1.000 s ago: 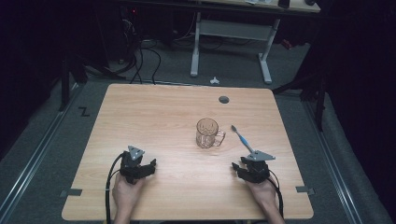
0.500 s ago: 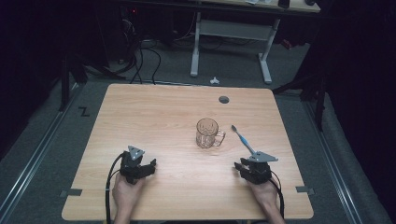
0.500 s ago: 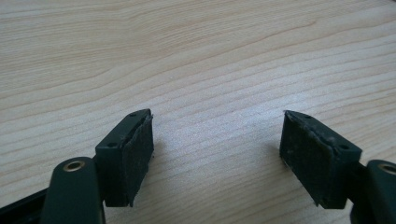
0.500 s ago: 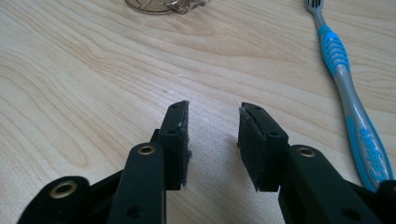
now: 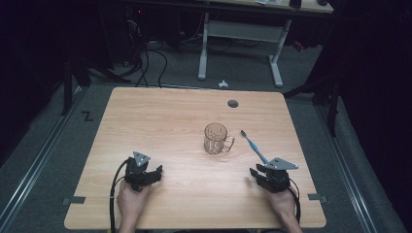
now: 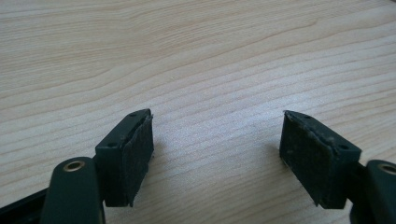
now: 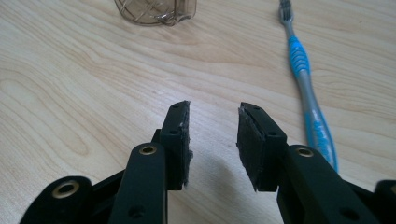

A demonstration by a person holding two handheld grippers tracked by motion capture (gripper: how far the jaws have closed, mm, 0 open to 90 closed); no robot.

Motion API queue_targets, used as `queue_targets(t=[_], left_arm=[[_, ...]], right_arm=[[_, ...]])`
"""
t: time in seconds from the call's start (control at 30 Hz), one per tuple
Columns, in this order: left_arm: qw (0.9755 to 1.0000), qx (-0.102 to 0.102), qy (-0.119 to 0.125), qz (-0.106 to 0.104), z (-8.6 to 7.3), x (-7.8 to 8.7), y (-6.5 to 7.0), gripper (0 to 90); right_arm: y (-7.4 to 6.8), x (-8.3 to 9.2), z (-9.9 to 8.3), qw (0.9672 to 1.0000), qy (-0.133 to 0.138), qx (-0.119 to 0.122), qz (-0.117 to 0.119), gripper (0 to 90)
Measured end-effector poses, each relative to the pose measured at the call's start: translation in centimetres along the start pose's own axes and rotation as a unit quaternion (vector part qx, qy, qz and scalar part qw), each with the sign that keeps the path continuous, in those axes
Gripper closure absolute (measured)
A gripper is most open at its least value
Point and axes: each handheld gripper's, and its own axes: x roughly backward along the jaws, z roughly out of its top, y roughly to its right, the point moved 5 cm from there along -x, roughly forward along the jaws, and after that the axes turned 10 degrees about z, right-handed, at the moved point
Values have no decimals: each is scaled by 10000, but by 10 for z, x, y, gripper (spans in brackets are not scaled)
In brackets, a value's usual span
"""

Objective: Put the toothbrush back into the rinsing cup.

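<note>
Wooden table, round grommet, far desk frame

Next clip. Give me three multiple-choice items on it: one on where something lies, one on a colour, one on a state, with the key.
1. Where does the toothbrush lie?
A. inside the mug
B. flat on the table, between the mug and the right gripper
C. on the floor

2. What colour is the toothbrush handle?
A. blue and grey
B. red
C. green

3. How does the glass mug stand?
A. tipped on its side
B. upside down
C. upright, mouth up

Key: 1 B, the high view shows it on the table ahead of the right gripper. 2 A, the right gripper view shows blue grips on grey. 3 C, its open rim faces the high view.
</note>
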Motion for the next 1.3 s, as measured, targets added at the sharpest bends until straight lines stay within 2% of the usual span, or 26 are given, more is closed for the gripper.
queue_targets(t=[0.37, 0.7, 1.03, 1.3], left_arm=[[10000, -7, -1, 0, 0, 0, 0, 262], [10000, -6, -2, 3, 0, 0, 0, 263], [10000, -4, -2, 4, 0, 0, 0, 263], [10000, -3, -1, 8, 0, 0, 0, 263]], right_arm=[[7, 14, 14, 9998, 115, 65, -125, 644], [19, 25, 15, 9997, 138, 1, -186, 643], [29, 21, 15, 9998, 39, -121, -168, 635], [33, 19, 25, 9998, 10, -47, -176, 632]])
